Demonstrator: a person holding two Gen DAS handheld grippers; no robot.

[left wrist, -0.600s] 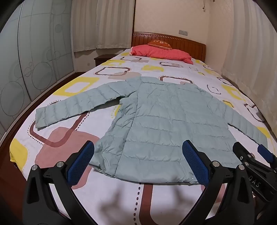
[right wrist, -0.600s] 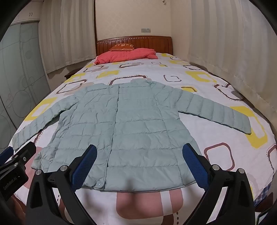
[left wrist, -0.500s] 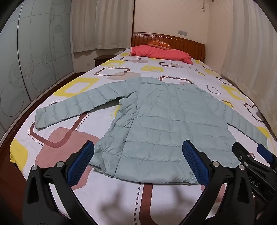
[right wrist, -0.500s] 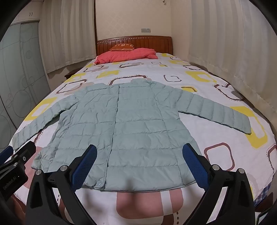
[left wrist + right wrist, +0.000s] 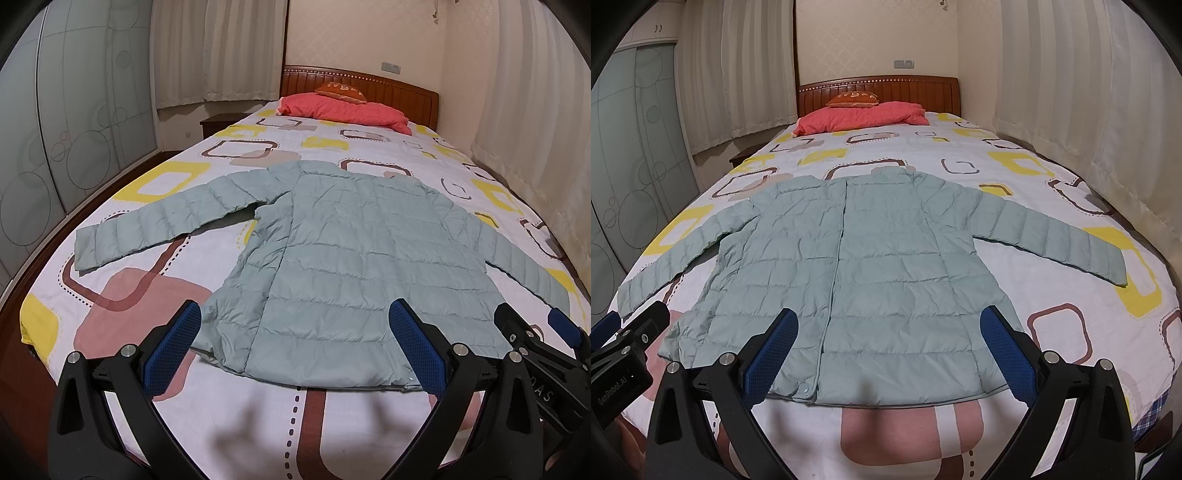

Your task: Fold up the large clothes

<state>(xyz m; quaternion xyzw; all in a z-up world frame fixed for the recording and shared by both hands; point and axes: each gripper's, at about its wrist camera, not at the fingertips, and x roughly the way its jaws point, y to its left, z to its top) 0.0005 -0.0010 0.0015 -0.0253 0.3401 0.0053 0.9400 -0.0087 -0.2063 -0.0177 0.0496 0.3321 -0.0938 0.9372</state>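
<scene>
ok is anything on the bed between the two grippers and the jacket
Nothing visible. The jacket lies flat on the bed, its hem right ahead of the open left gripper and right gripper.

In the left wrist view the jacket [image 5: 351, 266] has its right sleeve end hidden behind the right gripper [image 5: 535, 332] at the frame's lower right; lettering on the orange cushion [image 5: 340, 90] is unreadable.

Pale green quilted jacket [image 5: 871, 266] lies flat, sleeves spread, on bed.

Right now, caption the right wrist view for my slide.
Open right gripper above the hem of a flat, unfolded pale green puffer jacket on a patterned bed.
</scene>
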